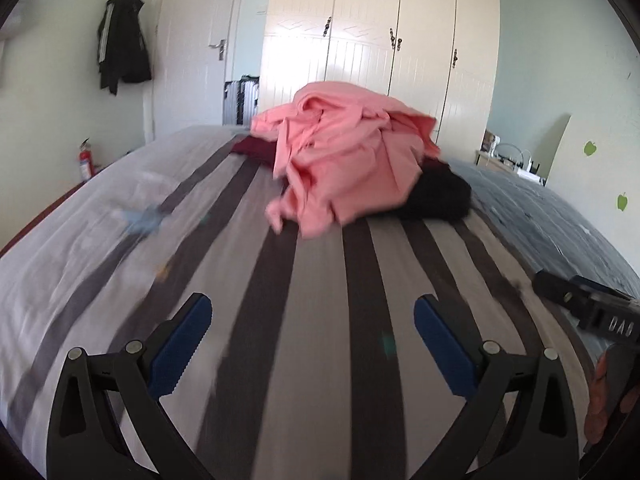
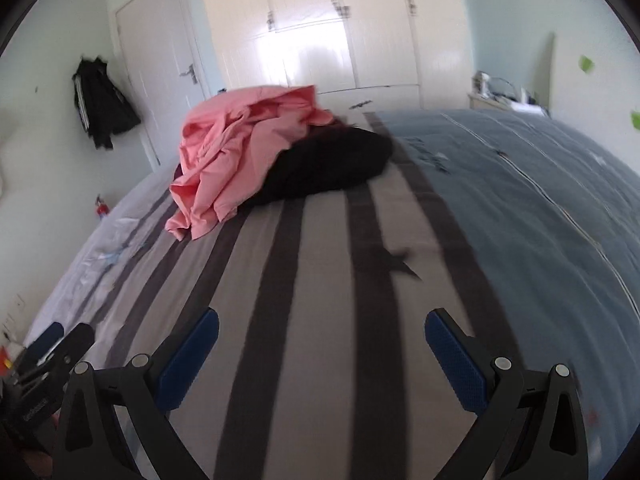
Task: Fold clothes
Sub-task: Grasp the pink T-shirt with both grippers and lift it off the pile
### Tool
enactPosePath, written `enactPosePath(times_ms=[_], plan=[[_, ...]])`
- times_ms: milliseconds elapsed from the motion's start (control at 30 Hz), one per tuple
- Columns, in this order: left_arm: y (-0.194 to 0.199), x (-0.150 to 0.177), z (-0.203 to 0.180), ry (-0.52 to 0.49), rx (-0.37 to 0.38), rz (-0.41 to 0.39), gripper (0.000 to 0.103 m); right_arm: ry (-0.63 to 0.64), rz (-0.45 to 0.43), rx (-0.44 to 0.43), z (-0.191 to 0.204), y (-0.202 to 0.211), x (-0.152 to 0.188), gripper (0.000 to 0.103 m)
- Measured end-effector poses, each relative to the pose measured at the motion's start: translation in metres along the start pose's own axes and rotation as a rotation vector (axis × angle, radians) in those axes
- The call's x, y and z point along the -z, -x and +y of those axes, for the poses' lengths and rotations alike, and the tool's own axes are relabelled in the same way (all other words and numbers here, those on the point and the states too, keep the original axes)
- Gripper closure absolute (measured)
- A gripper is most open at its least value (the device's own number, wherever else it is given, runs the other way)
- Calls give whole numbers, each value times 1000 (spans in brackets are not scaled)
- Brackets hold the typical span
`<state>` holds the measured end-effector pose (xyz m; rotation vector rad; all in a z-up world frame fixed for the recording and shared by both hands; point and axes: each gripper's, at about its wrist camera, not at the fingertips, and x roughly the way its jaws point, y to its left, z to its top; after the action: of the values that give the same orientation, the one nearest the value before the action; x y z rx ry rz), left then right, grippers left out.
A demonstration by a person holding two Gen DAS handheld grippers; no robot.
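A crumpled pink garment (image 1: 344, 164) lies in a heap on the far part of the striped bed (image 1: 312, 320), on top of a black garment (image 1: 440, 196) and a dark red one (image 1: 256, 148). The pile also shows in the right wrist view, pink (image 2: 236, 148) over black (image 2: 332, 164). My left gripper (image 1: 312, 320) is open and empty, low over the stripes, well short of the pile. My right gripper (image 2: 322, 334) is open and empty, also short of the pile. The right gripper's body shows at the left wrist view's right edge (image 1: 592, 304); the left gripper shows at the right wrist view's lower left (image 2: 52, 348).
A blue-grey quilt (image 2: 520, 184) covers the bed's right side. A white sheet (image 1: 60, 248) covers the left side. Cream wardrobes (image 1: 380, 40) and a white door (image 1: 192, 40) stand behind the bed. A dark jacket (image 1: 120, 44) hangs on the left wall. A red extinguisher (image 1: 85, 162) stands on the floor.
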<state>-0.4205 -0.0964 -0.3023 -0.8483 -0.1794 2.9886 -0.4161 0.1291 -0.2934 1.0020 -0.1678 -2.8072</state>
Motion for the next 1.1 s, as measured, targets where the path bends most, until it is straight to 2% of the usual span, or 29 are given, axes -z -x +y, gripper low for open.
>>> enactPosePath(times_ms=[100, 167, 233, 267, 300, 333, 400, 500, 533, 567, 600, 667, 733, 833, 1033, 1100], plan=[[-55, -45, 12, 36, -5, 17, 6, 15, -3, -21, 19, -51, -42, 2], [-92, -73, 17, 7, -45, 10, 11, -7, 0, -22, 26, -81, -69, 5], [-127, -90, 20, -37, -51, 33, 20, -11, 31, -20, 34, -119, -93, 12], [-147, -98, 23, -48, -59, 63, 32, -5, 49, -14, 36, -135, -100, 16], [-165, -102, 26, -59, -68, 95, 38, 1, 66, -7, 37, -150, -107, 25], [-184, -106, 30, -70, -77, 126, 39, 19, 94, -5, 41, -173, -115, 31], [-206, -108, 32, -95, -75, 153, 39, 33, 121, -4, 45, -197, -123, 36], [-234, -108, 32, -119, -54, 211, 40, 58, 171, -17, 53, -231, -130, 36], [-237, -109, 33, -103, -47, 208, 42, 66, 181, -17, 55, -239, -130, 35], [-239, -110, 34, -93, -43, 209, 53, 68, 186, -15, 56, -244, -130, 35], [-241, -110, 32, -101, -31, 221, 77, 70, 191, -12, 57, -249, -130, 35], [-244, -109, 29, -120, -4, 247, 98, 32, 199, -27, 52, -256, -130, 47], [-236, -107, 23, -158, 12, 238, 99, 17, 191, -29, 46, -253, -129, 76], [-217, -109, 24, -123, 33, 226, 100, 14, 165, -55, 35, -239, -126, 95], [-144, -109, 11, -101, 107, 172, 101, 41, 115, -114, 26, -193, -121, 100], [-116, -107, 6, -84, 133, 165, 101, 38, 81, -134, 15, -161, -118, 100]])
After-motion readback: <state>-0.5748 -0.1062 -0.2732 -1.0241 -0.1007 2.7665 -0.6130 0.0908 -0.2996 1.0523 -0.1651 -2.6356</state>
